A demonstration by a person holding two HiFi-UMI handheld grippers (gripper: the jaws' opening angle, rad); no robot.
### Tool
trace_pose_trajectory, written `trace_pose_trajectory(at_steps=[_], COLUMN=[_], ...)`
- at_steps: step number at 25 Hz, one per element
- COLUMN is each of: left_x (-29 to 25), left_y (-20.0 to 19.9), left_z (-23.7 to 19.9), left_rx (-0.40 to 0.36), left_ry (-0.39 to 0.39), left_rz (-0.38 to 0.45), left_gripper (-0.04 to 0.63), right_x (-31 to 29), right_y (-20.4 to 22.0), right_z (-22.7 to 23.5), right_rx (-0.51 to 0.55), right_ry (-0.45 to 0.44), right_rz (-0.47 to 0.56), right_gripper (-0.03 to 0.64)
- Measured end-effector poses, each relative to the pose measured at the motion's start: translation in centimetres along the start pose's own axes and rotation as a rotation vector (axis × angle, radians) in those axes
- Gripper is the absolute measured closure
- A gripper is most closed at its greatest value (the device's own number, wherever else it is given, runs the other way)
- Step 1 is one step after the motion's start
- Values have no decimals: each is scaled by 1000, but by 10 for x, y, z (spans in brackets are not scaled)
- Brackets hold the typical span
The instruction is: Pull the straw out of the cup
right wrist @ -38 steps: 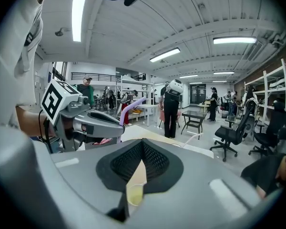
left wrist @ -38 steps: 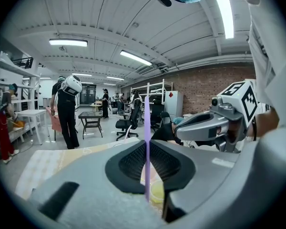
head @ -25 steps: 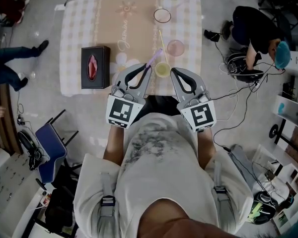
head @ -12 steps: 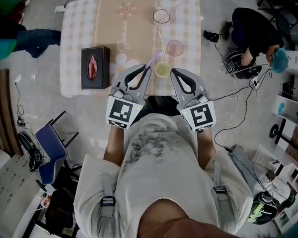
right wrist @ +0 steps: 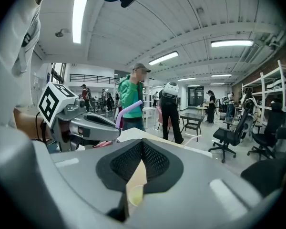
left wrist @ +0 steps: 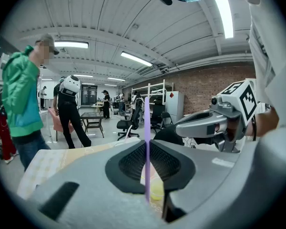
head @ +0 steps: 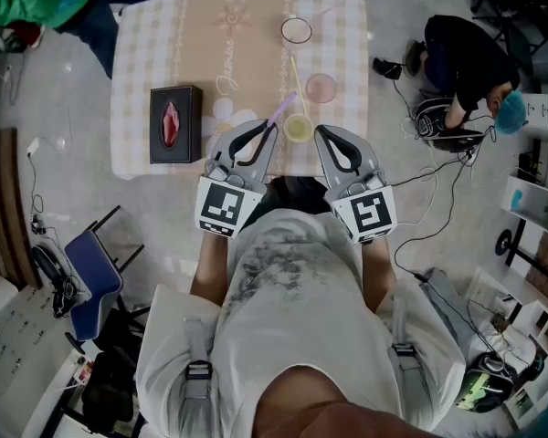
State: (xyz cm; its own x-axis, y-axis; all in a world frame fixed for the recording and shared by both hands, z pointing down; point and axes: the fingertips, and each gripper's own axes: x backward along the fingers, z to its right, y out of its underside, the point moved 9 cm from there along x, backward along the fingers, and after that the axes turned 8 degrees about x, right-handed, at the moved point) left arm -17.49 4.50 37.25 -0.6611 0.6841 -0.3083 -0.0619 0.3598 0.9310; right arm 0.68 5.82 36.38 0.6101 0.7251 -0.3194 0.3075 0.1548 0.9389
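My left gripper [head: 272, 126] is shut on a purple straw [head: 284, 107]; in the left gripper view the straw [left wrist: 147, 142] stands upright between the pads, its lower end hanging just before a small yellow cup [left wrist: 156, 192]. The yellow cup [head: 299, 128] sits near the table's front edge, between the two grippers. My right gripper [head: 318, 131] reaches the cup's right side. In the right gripper view its jaws stand in a narrow wedge with the cup's rim [right wrist: 135, 194] pinched low between them. The straw's top [right wrist: 129, 109] leans away from me.
On the checked tablecloth [head: 146, 53] stand a pink cup [head: 322, 88] and a clear cup [head: 297, 29], with a pale straw [head: 297, 71] lying between them. A black tissue box [head: 174, 123] is at the left. People move about beyond the table.
Neither gripper nor the straw has moved. A person in green has walked in at the table's far left corner.
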Motion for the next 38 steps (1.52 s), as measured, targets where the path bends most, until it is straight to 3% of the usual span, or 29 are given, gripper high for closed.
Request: trace_pose_trajectory(at_steps=[20, 24, 31, 38], left_x=[1, 1, 2, 4], left_y=[0, -1, -4, -1], left_z=[11, 13, 18, 16], left_rx=[-7, -8, -15, -18], left_ry=[9, 8, 11, 16], left_rz=[5, 4, 3, 2], left_gripper=[566, 566, 566, 566], right_x=[12, 16, 18, 17], right_y=[-3, 0, -7, -4], right_z=[-2, -2, -1, -4], right_rx=[26, 12, 41, 33], right_ry=[4, -2, 1, 3], right_rz=[40, 6, 84, 71], right_gripper=[609, 609, 609, 609])
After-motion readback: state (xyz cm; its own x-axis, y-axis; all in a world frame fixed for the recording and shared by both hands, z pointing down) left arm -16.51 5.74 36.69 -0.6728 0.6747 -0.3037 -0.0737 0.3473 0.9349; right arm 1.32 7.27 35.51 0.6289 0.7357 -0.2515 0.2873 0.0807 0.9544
